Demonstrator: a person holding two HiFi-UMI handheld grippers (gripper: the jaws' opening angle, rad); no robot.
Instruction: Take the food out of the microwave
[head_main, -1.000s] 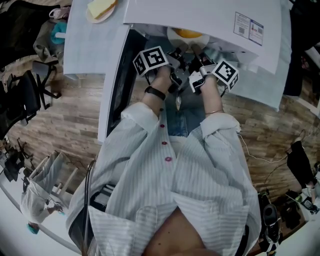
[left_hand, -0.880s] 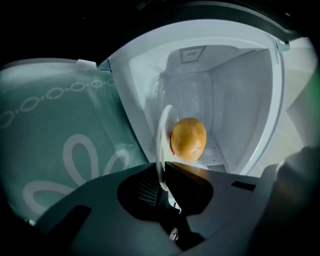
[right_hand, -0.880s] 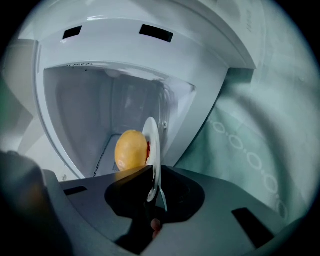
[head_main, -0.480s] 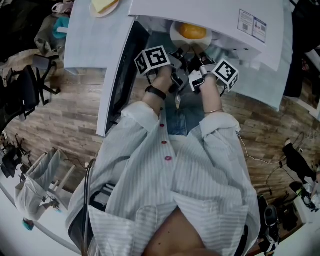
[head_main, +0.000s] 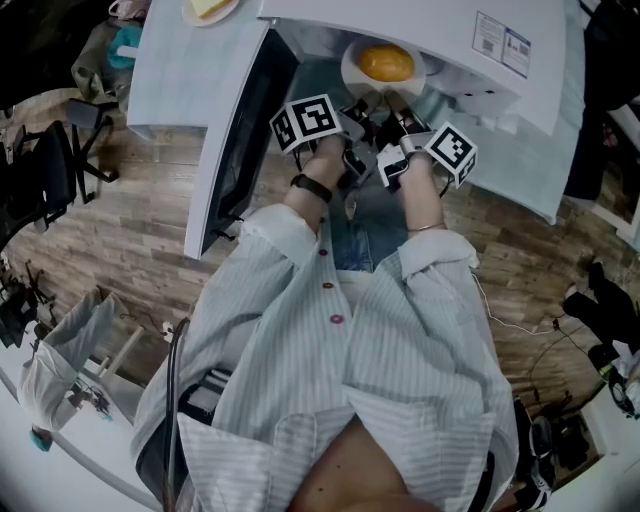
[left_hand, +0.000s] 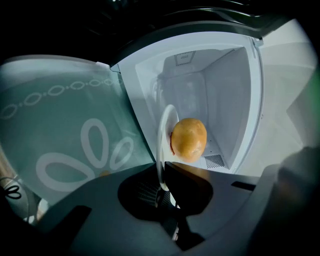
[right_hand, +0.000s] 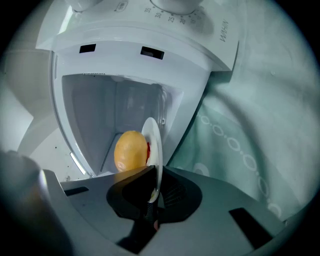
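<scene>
Your right hand-held gripper has just clamped the plate rim, left hand-held gripper too — draw it from the microwave

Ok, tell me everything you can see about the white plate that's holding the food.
The plate is round, white, smooth and glossy, like ceramic, with a thin rim. It carries a round golden-orange food item with a trace of red against it. It sits at the mouth of the open microwave. The left hand-held gripper and right hand-held gripper each clamp its near rim; the right one's jaws have just been closing onto it.
</scene>
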